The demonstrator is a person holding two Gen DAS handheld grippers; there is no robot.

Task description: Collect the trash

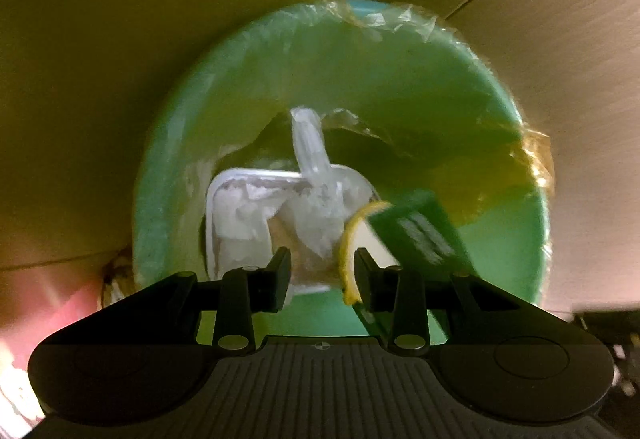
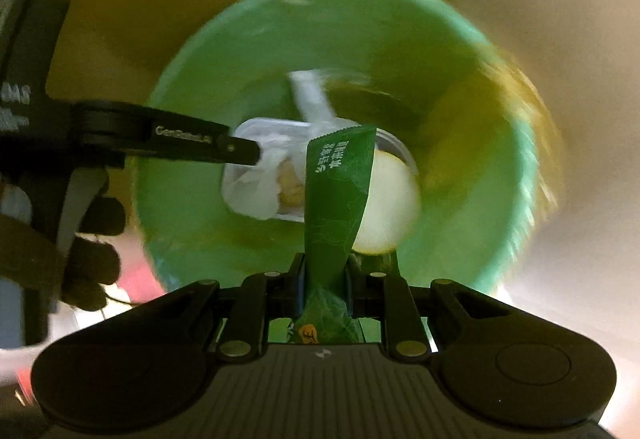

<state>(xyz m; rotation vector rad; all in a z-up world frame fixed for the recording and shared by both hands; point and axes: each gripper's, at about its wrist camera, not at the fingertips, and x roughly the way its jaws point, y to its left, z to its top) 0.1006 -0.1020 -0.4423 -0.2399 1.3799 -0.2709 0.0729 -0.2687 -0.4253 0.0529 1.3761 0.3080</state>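
- We cannot make out the far rim of the round mint-green plastic bin [image 2: 460, 51] in the right wrist view; it smears into blur, as does the crinkled clear liner bag [image 1: 404, 17] there.
- The left gripper [image 1: 322, 271] hangs over the bin with its jaws apart and nothing between them; its body hides the near rim.
- The right gripper [image 2: 323, 275] is clamped on a long green printed foil wrapper [image 2: 336, 191], whose lower end is hidden behind the fingers.
- Inside the bin lie a white plastic food tray [image 1: 240, 215] with crumpled white tissue [image 2: 266, 183] and a pale round slice with yellow rind [image 2: 390, 207], half covered by the wrapper.
- A gloved hand [image 2: 86, 259] is cut off at the left edge.
- Beige walls [image 1: 120, 39] stand close behind the bin.
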